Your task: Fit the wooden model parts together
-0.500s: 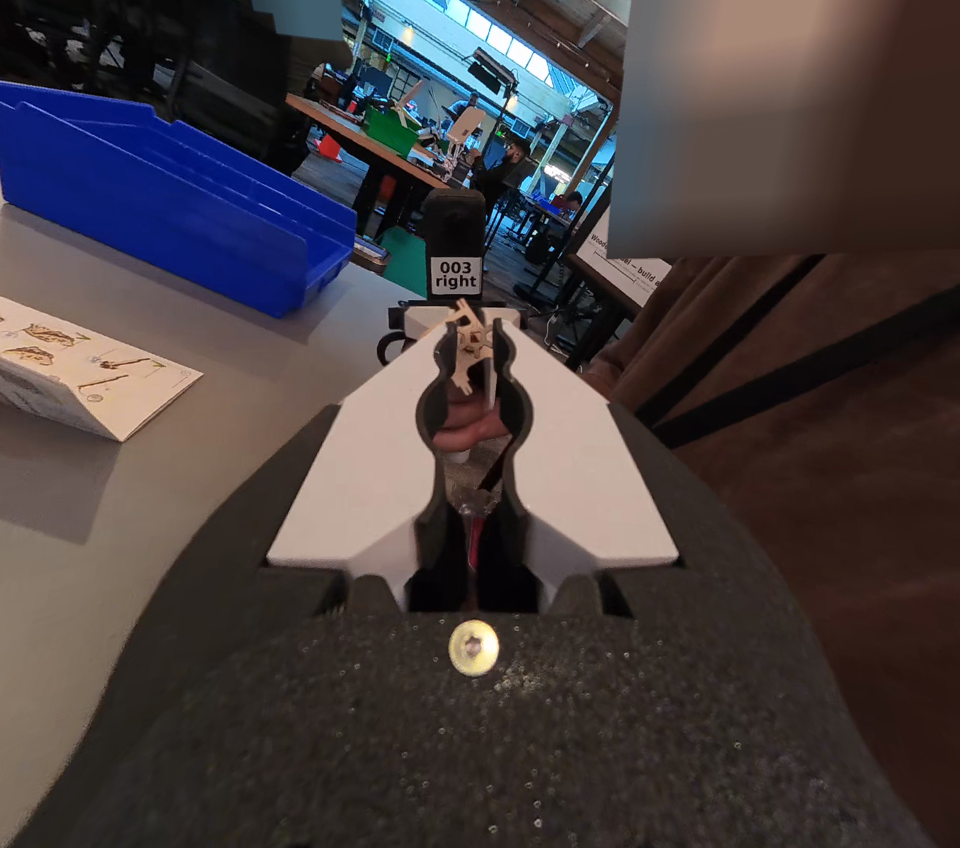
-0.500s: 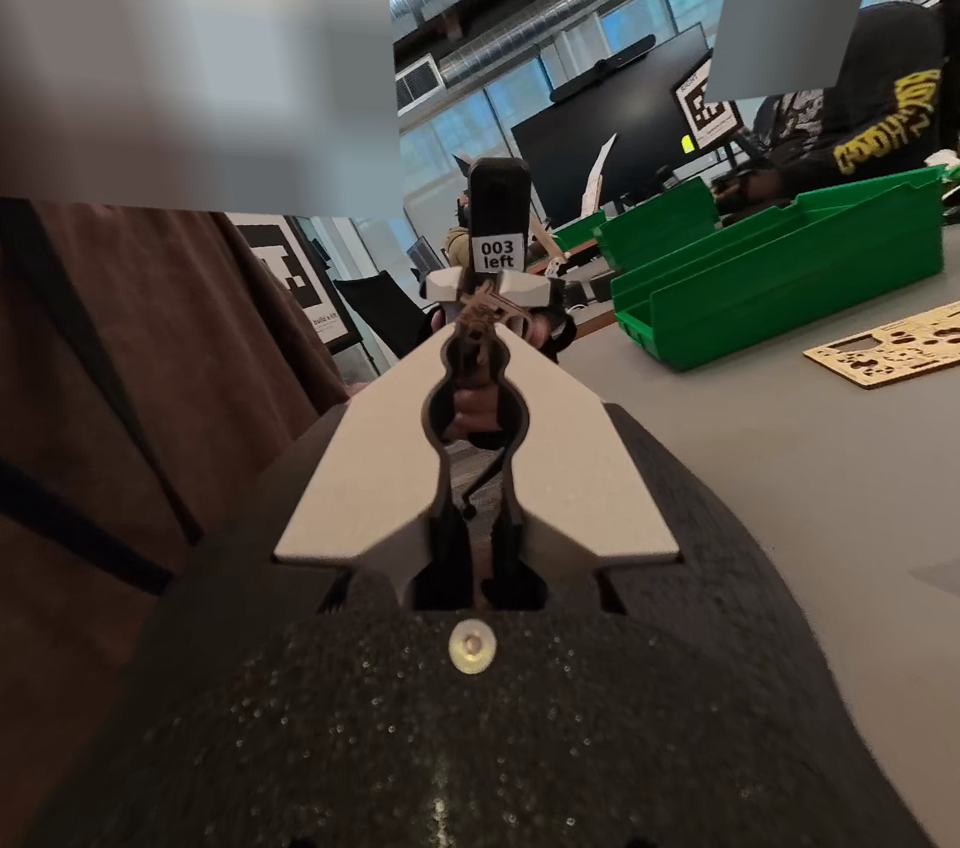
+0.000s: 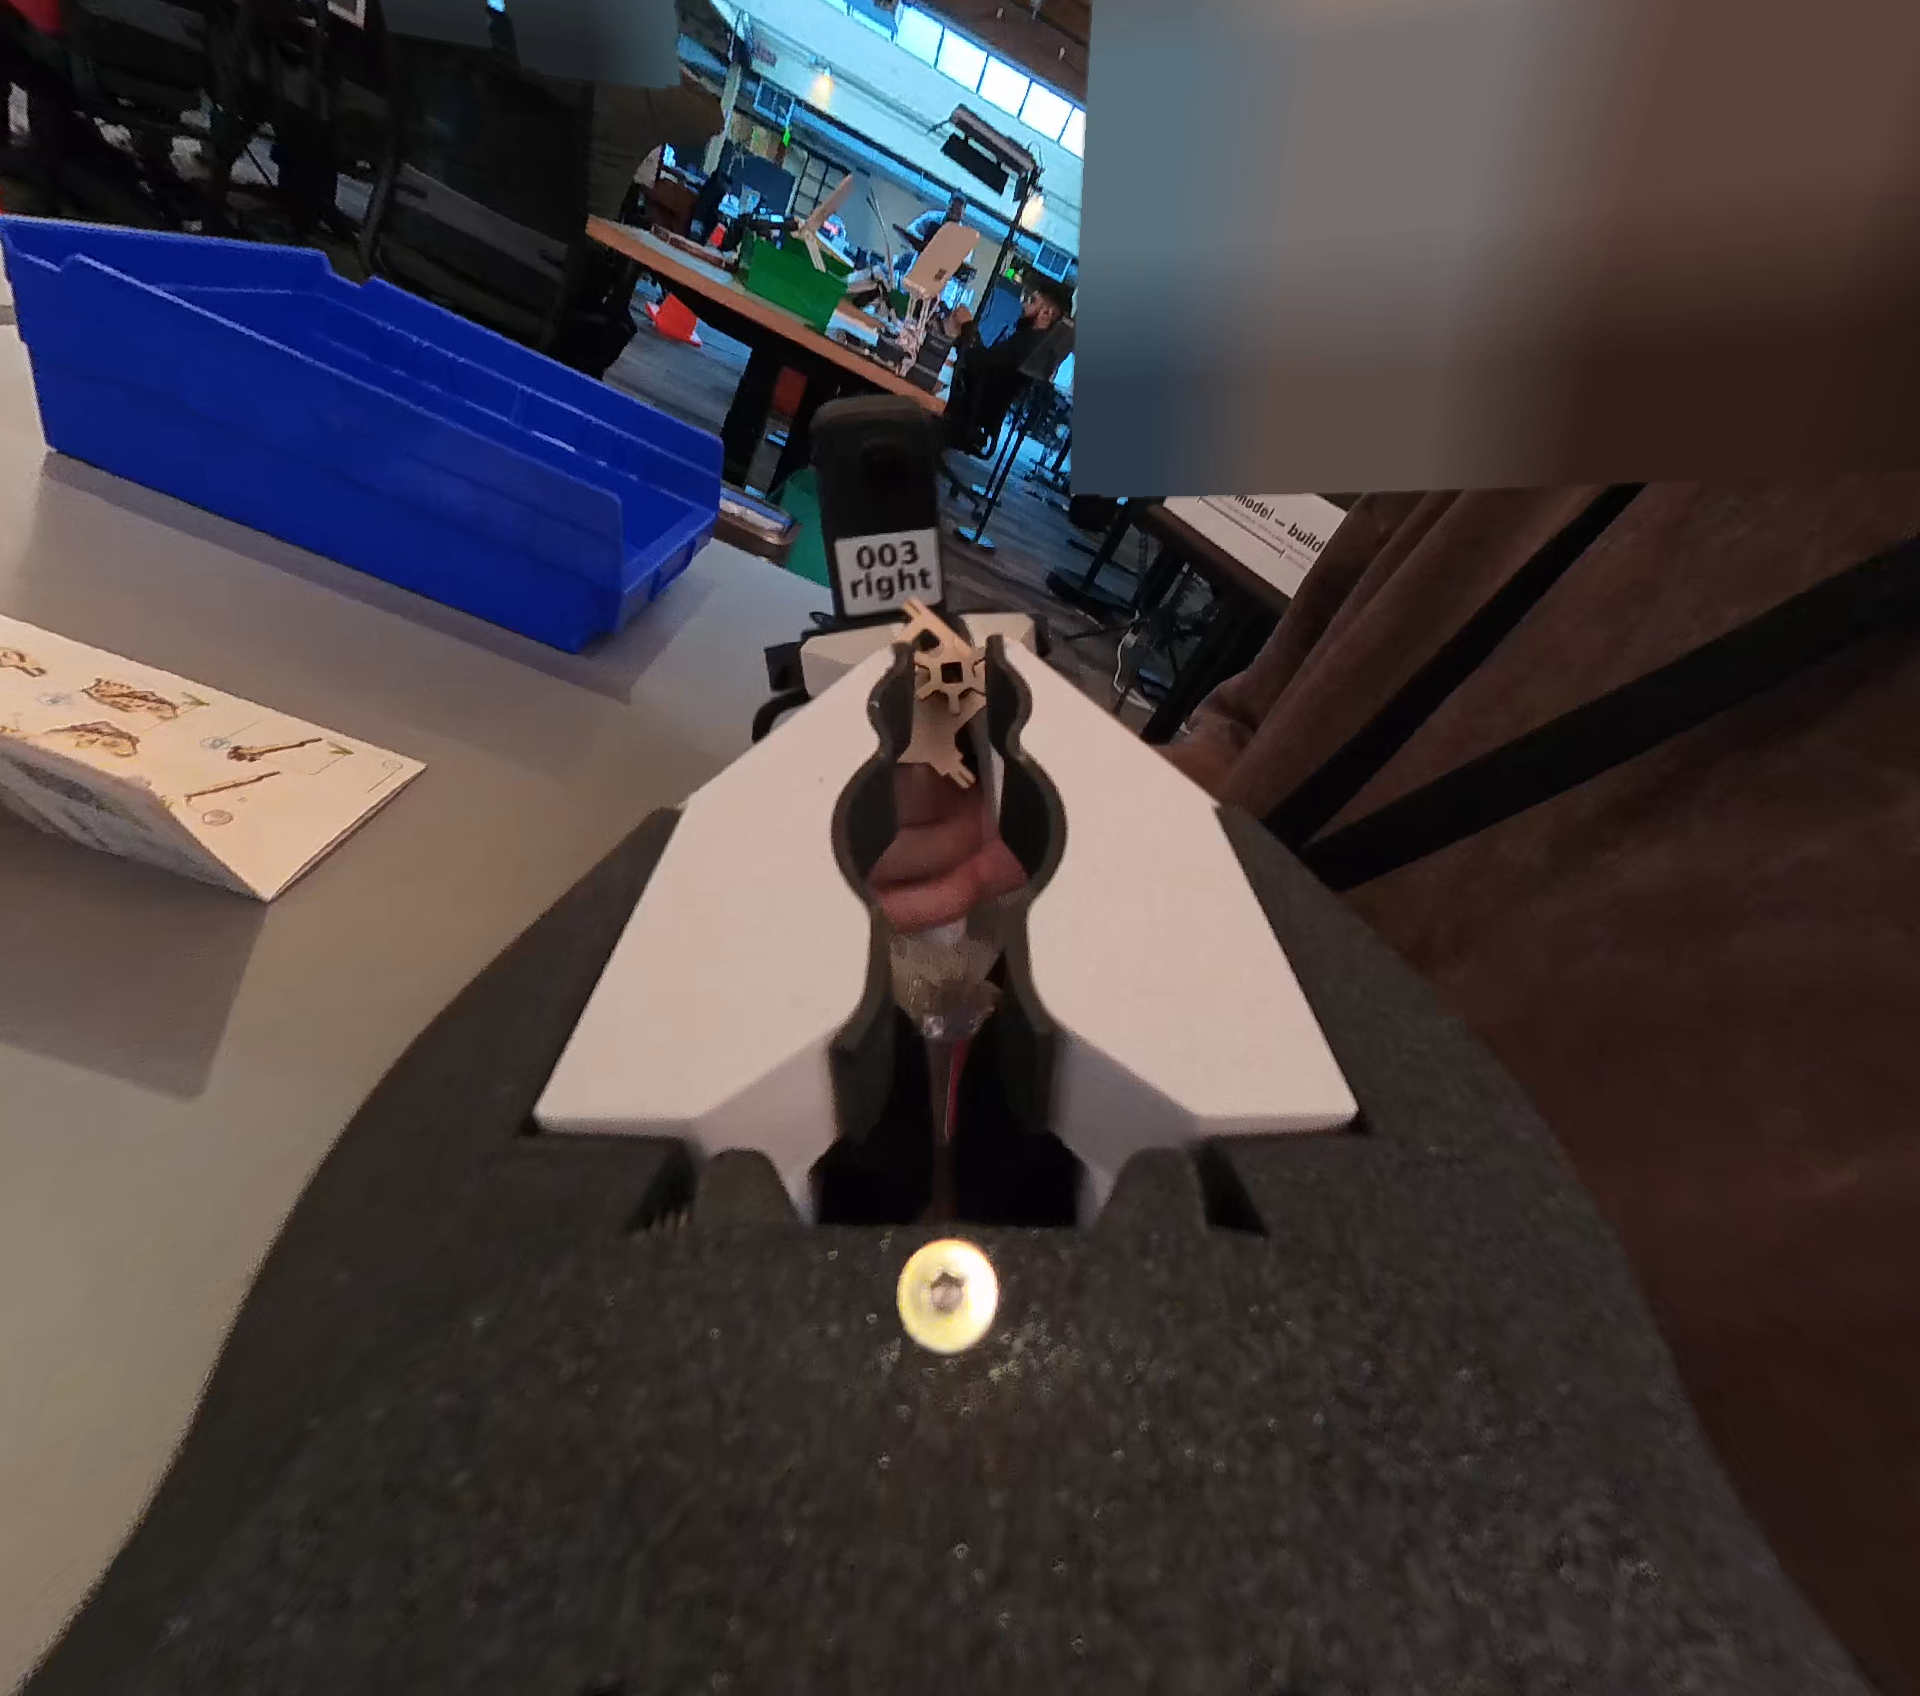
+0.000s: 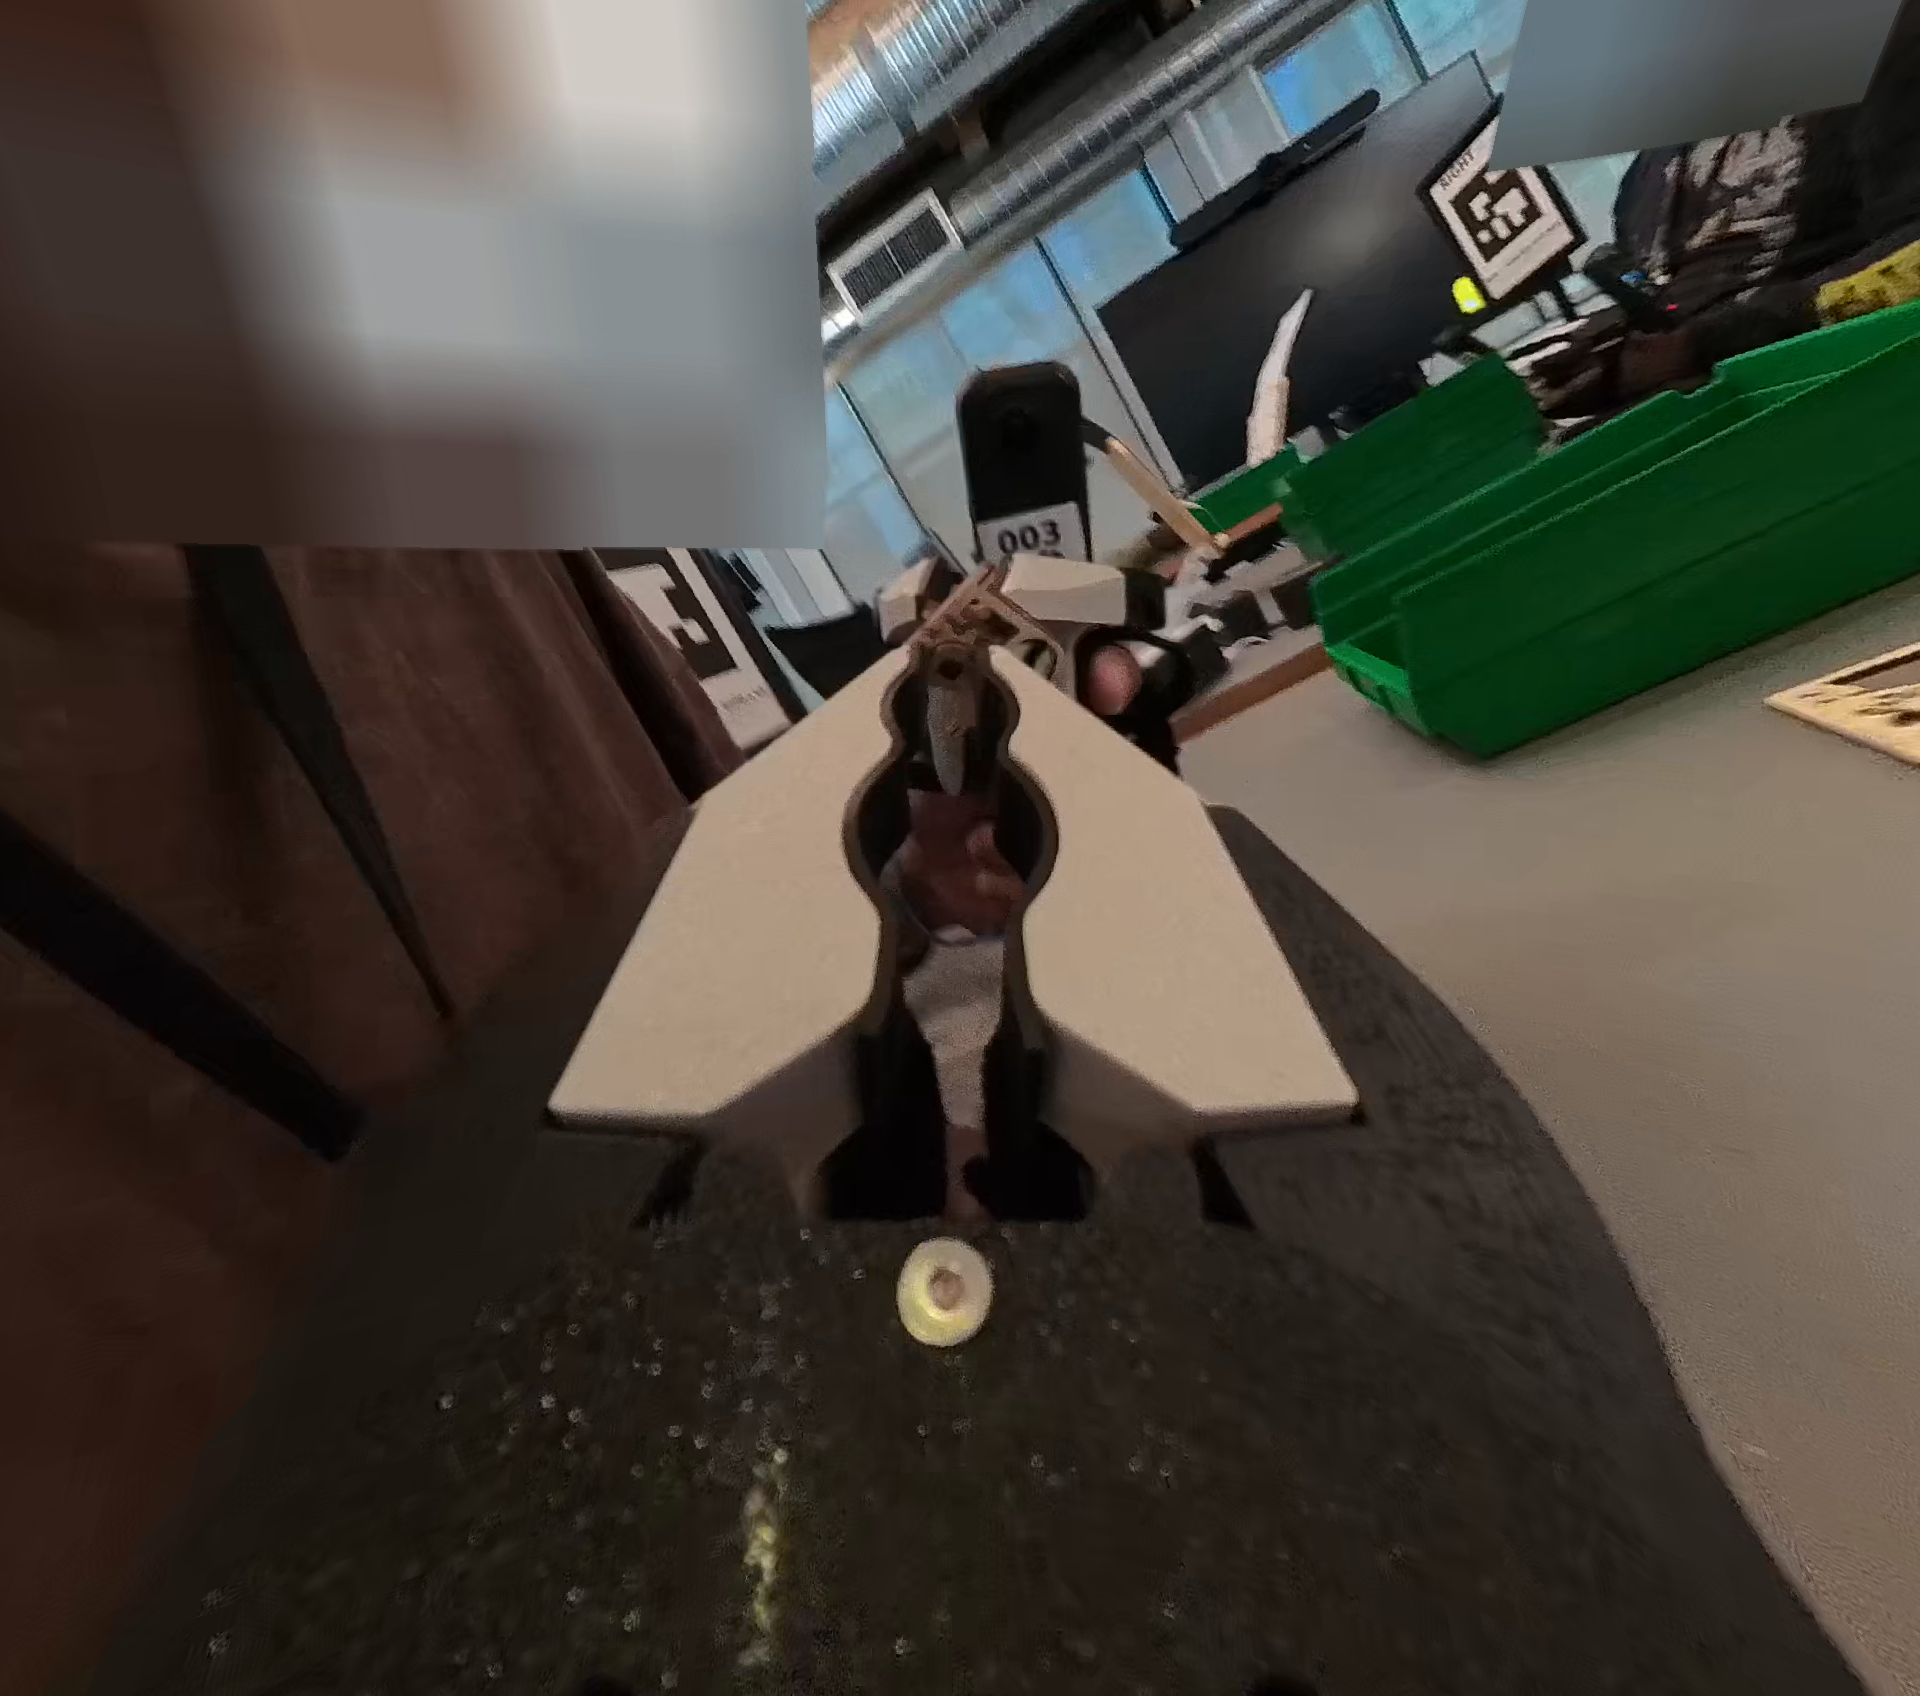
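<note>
grey tabletop under a busy workshop. my left gripper is clamped on a small wooden part, held in the air right of the blue bin. my right gripper faces it tip to tip, pinching its own wooden piece, long axis running back along the fingers. each gripper body carries a white label, and a printed leaflet lies below the bin.

The two grippers meet tip to tip above the table. A bin sits behind a paper sheet.
</note>
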{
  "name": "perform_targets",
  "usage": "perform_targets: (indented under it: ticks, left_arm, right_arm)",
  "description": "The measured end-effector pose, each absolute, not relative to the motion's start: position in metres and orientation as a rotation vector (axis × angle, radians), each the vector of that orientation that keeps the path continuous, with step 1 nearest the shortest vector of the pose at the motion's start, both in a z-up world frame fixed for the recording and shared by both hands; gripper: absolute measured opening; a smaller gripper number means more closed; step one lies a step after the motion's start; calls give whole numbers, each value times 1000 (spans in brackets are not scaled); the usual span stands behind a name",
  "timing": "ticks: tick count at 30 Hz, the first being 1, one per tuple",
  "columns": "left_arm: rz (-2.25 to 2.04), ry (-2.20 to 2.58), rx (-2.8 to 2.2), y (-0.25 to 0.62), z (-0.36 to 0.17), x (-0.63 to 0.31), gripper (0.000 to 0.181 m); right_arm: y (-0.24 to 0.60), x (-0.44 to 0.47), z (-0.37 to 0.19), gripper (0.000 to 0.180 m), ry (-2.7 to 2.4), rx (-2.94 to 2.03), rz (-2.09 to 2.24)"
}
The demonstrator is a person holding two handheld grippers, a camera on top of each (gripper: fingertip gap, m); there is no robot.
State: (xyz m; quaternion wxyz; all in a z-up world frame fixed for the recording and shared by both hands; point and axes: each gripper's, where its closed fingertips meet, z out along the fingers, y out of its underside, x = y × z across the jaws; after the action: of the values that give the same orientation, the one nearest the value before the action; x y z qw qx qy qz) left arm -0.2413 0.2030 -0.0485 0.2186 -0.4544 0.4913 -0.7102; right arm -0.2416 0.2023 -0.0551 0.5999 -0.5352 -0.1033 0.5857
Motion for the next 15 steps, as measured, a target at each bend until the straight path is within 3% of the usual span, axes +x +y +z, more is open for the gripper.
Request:
perform_targets:
  ticks: [5, 15]
  left_arm:
    - [-1919, 1359, -1208, 199, -40, -241, 10]
    - [-1801, 1313, -1206, 197, -37, -240, 11]
  right_arm:
    - [200, -241, -47, 8, -96, -1101, 1598]
    - [199, -244, -47, 7, -126, -1066, 1597]
